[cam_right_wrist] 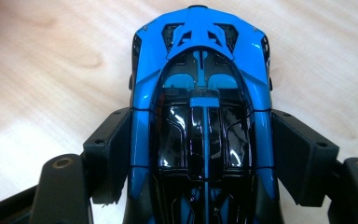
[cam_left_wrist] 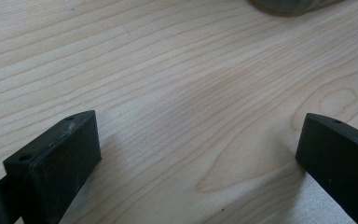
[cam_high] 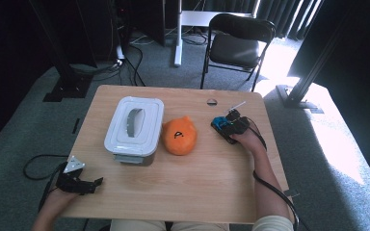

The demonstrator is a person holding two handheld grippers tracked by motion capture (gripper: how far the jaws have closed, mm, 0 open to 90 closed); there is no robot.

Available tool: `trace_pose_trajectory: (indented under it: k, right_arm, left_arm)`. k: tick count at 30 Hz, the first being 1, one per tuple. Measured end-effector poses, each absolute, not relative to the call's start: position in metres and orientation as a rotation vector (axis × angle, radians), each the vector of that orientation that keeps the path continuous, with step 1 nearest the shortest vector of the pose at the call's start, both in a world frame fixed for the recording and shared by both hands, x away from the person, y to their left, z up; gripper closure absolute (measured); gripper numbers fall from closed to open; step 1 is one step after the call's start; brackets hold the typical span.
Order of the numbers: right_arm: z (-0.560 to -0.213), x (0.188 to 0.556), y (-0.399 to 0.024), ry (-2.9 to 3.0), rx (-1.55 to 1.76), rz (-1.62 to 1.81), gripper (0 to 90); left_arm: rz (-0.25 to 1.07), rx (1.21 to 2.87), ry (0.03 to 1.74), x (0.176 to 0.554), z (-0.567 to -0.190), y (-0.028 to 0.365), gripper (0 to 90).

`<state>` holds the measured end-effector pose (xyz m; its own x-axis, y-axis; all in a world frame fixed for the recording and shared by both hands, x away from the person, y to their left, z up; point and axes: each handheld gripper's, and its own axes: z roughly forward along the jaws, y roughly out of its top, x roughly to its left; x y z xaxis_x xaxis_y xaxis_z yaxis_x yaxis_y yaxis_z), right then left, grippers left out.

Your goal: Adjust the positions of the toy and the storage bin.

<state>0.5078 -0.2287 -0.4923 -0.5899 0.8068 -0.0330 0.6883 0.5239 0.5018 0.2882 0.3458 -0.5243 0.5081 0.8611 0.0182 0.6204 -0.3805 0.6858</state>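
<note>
1 blue toy car (cam_right_wrist: 200, 107) clamped between right claw (cam_right_wrist: 200, 154) pads, left claw (cam_left_wrist: 198, 154) wide, holding nothing

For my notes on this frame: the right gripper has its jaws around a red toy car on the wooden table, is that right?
Not quite: the toy car between the jaws of the right gripper is blue and black, not red, as the right gripper view shows. It does sit on the wooden table.
</note>
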Motion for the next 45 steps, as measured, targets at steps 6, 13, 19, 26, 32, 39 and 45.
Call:
trace_pose_trajectory:
  k: [6, 13, 19, 26, 32, 39, 45]
  right_arm:
    - [-0.476, 0.494, -0.240, 2.496, 1.248, 0.670, 27.9]
    - [-0.459, 0.465, -0.247, 2.466, 1.208, 0.713, 27.8]
    - [-0.455, 0.439, -0.252, 2.443, 1.193, 0.750, 27.9]
    - [-0.458, 0.414, -0.257, 2.430, 1.195, 0.776, 27.8]
    - [-0.465, 0.396, -0.263, 2.414, 1.227, 0.794, 27.8]
    - [-0.469, 0.375, -0.265, 2.403, 1.219, 0.785, 27.8]
    - [-0.469, 0.352, -0.265, 2.399, 1.208, 0.774, 27.8]
  left_arm:
    - [0.502, 2.129, 1.207, 0.288, -0.524, 0.346, 0.3]
    - [0.502, 2.127, 1.209, 0.288, -0.524, 0.346, 0.3]
    - [0.500, 2.125, 1.211, 0.288, -0.524, 0.346, 0.3]
    - [0.501, 2.125, 1.212, 0.288, -0.524, 0.346, 0.3]
    - [0.503, 2.124, 1.214, 0.288, -0.524, 0.346, 0.3]
    - [0.504, 2.124, 1.215, 0.288, -0.524, 0.346, 0.3]
    - [0.504, 2.122, 1.218, 0.288, -0.524, 0.346, 0.3]
